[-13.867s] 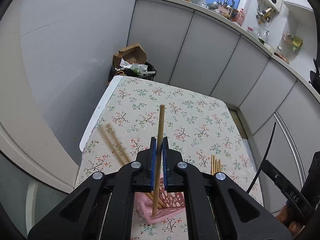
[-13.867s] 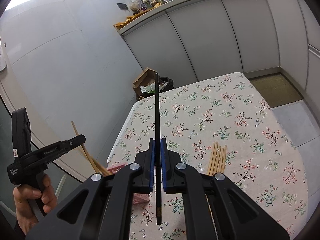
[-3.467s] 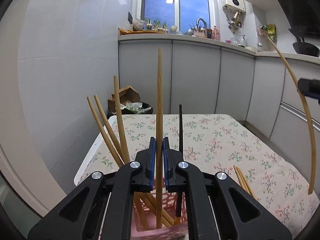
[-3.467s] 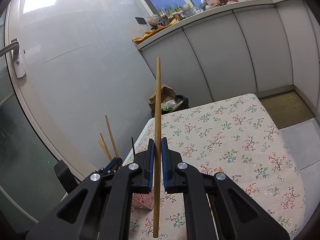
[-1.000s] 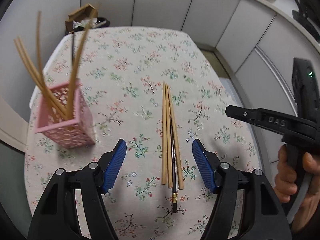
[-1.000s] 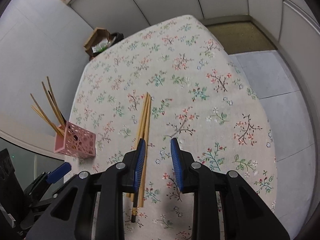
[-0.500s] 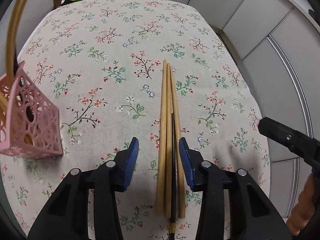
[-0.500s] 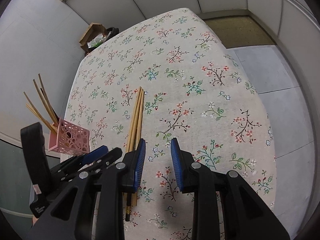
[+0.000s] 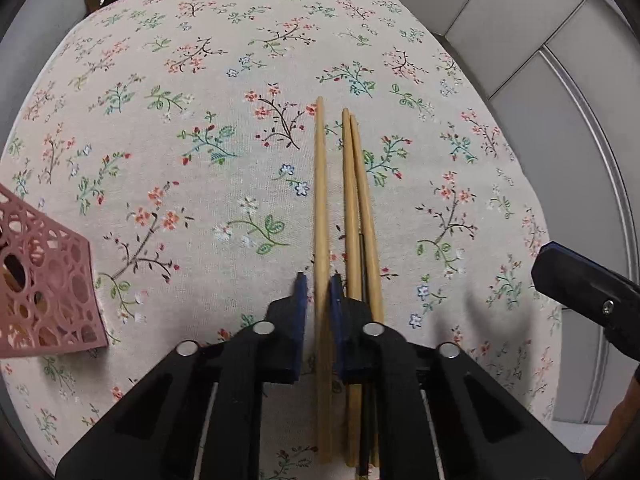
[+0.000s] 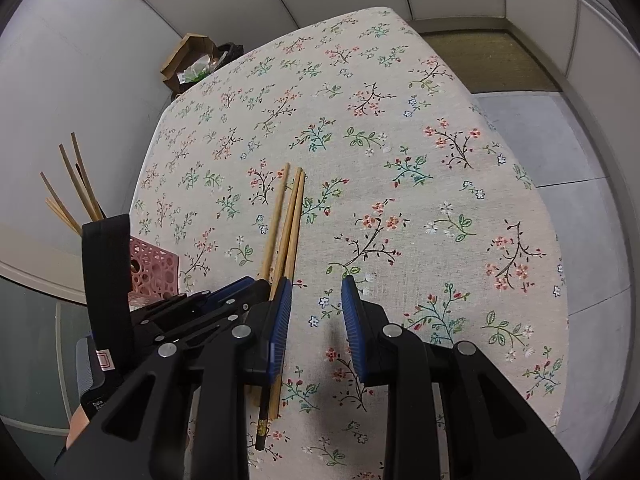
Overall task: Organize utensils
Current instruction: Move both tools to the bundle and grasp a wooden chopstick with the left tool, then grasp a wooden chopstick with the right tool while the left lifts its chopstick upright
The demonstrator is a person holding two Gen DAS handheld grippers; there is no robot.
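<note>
Three wooden chopsticks and a black chopstick (image 9: 362, 248) lie side by side on the floral tablecloth (image 9: 208, 168). My left gripper (image 9: 318, 280) points down at them and is shut on the leftmost wooden chopstick (image 9: 320, 184), which now lies slightly apart from the other two (image 9: 354, 200). My right gripper (image 10: 314, 292) hovers just right of the bundle, open, with only cloth between its blue pads. The pink lattice basket (image 10: 154, 268) stands at the left with several chopsticks (image 10: 76, 188) upright in it.
The table (image 10: 400, 120) ends at the right, above grey floor tiles (image 10: 580, 168). A bin with a cardboard box (image 10: 196, 60) stands past the far corner. White cabinet doors run along the back. A hand (image 10: 78, 424) holds the left gripper's handle.
My left gripper has dropped onto the row of chopsticks and its jaws have gone from wide apart to shut on the leftmost one. The right gripper has stayed in place.
</note>
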